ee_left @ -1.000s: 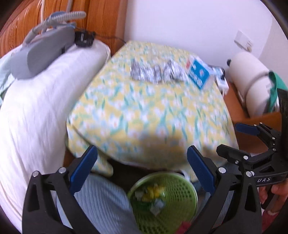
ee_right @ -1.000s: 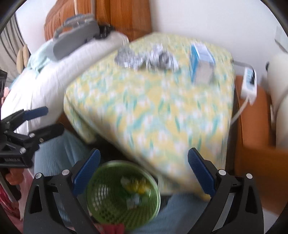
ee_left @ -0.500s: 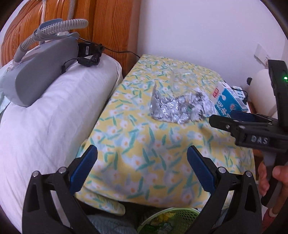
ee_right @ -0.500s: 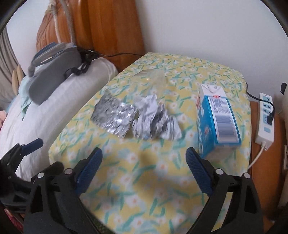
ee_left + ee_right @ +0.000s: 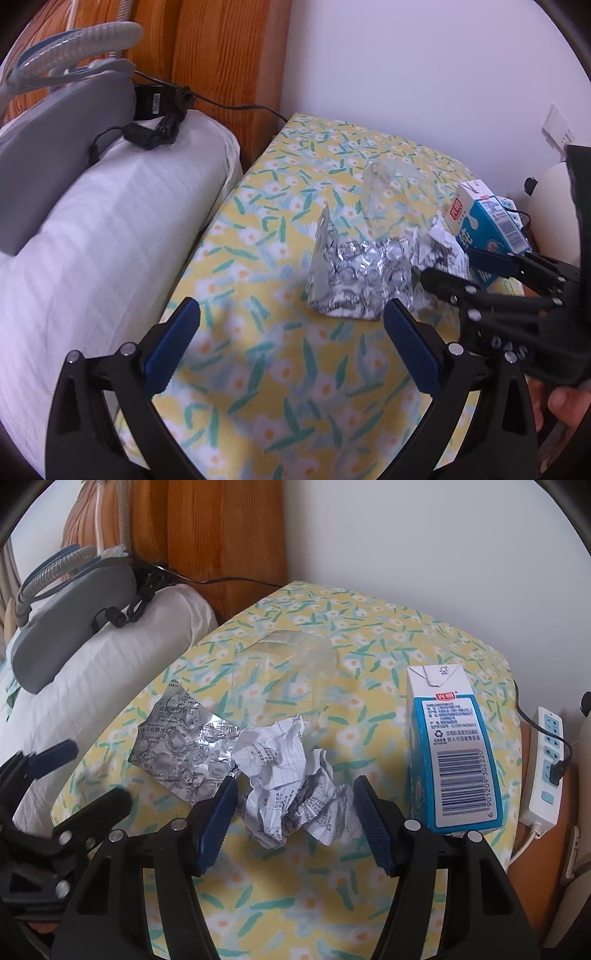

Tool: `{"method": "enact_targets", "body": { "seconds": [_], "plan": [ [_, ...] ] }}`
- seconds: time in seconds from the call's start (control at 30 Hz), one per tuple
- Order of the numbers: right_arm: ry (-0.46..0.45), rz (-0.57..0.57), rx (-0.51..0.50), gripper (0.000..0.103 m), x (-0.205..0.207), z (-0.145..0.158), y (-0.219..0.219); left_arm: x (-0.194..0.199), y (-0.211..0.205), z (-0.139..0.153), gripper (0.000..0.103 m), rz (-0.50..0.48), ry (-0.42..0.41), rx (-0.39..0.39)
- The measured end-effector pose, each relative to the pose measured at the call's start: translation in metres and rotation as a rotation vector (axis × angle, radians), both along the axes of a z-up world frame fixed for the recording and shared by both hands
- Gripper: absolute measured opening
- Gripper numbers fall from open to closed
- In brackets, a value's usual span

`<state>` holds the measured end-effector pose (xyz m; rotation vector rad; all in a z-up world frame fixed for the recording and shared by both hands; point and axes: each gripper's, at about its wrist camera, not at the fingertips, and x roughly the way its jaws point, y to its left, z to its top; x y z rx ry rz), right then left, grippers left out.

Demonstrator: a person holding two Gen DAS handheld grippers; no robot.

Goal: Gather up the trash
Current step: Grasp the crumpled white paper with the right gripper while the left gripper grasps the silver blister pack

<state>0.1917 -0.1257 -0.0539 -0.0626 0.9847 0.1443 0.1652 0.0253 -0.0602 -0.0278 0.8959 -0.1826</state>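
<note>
Right gripper (image 5: 291, 808) was closing around the crumpled printed paper (image 5: 291, 775) on the flower-print cloth (image 5: 295, 893). The paper sat between the blue pads (image 5: 218, 823), but the pads did not yet visibly press it. Left gripper (image 5: 291, 350) hovered short of the foil blister sheet (image 5: 354, 280), fingers wide apart, nothing between them.

Other trash on the cloth: a clear plastic cup (image 5: 288, 672) on its side behind the paper, and a blue milk carton (image 5: 450, 749) upright just right of the right gripper.

Judgement on the grip: the paper wad is light and springy, so the pads should close on its bulk, low, near the cloth. The left pad lay close to the edge of the blister sheet, which touched the paper; closing may drag the foil along. The carton beside the right finger could be tipped by a sideways swing, so lifting straight up looked safest.

Against the frames a second earlier: a green mesh basket holding scraps was then in both views below the cloth's edge; it was out of view now. Both grippers had travelled from the near edge in over the cloth, the trash now sat close in front, and the right jaws had narrowed from wide open.
</note>
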Motion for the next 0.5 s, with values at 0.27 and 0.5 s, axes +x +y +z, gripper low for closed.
{"method": "enact_targets", "body": {
  "seconds": [0.27,0.5],
  "plan": [
    [0.013,0.004,0.034,0.055,0.001,0.0,-0.007,0.031,-0.006,-0.017,0.082,-0.007,0.032,0.007],
    [0.017,0.013,0.036,0.055,0.002,0.002,-0.006,0.039,-0.016,-0.024,0.046,-0.041,0.034,0.037]
  ]
}}
